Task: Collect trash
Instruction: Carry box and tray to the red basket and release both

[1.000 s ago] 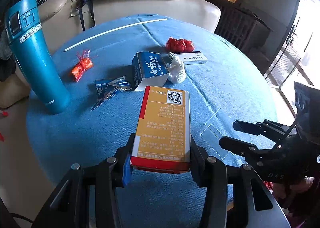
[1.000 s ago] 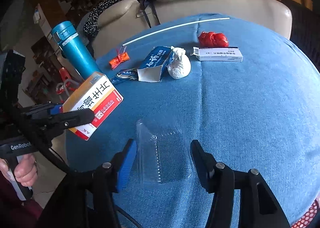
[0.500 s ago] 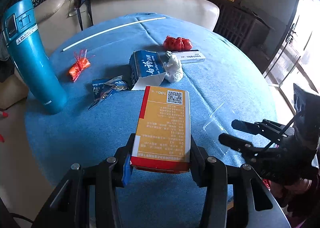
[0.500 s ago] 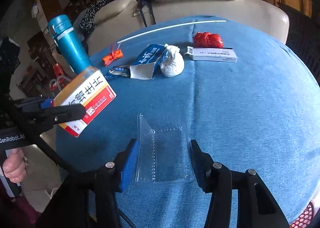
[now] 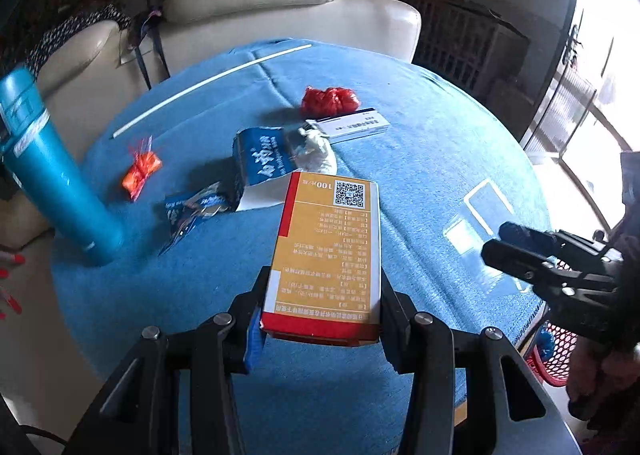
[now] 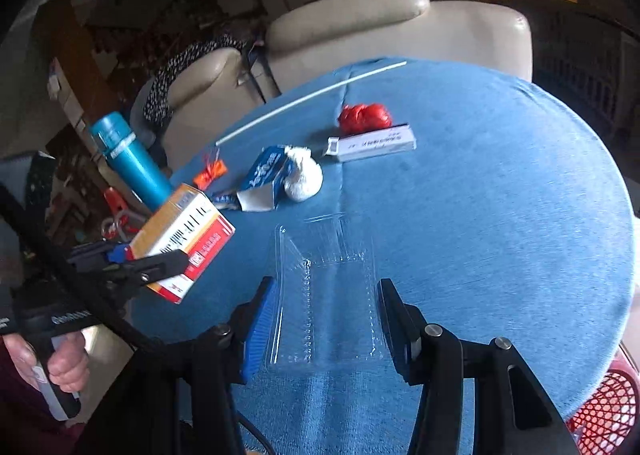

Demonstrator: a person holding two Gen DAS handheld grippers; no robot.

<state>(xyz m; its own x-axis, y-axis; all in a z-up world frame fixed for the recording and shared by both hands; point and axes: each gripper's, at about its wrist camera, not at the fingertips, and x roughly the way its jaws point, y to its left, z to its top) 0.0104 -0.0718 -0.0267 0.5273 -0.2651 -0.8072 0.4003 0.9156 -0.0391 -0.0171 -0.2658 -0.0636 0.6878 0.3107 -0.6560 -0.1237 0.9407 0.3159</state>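
My left gripper [image 5: 322,287] is shut on an orange-and-red carton [image 5: 328,247], held above the near side of the blue round table [image 5: 420,159]. In the right wrist view the carton [image 6: 188,231] sits at the left in the left gripper [image 6: 160,267]. My right gripper [image 6: 326,295] is shut on a clear plastic clamshell tray [image 6: 324,327], its pads against both long sides. The left wrist view shows that tray [image 5: 480,207] glinting ahead of the right gripper [image 5: 508,247], lifted off the cloth.
Mid-table lie a blue carton [image 5: 260,159], a white wad [image 5: 316,151], a red bag [image 5: 330,101], a flat white box [image 5: 354,125], an orange wrapper [image 5: 140,169], a foil wrapper [image 5: 196,207] and a white stick [image 5: 208,83]. A teal flask [image 5: 52,183] stands left. A red mesh basket [image 6: 600,411] sits below the table's near right edge.
The right jaws narrowed onto the clear tray and raised it off the cloth. Both grippers drew back and up, so the table litter looks farther away. The carton stays gripped.
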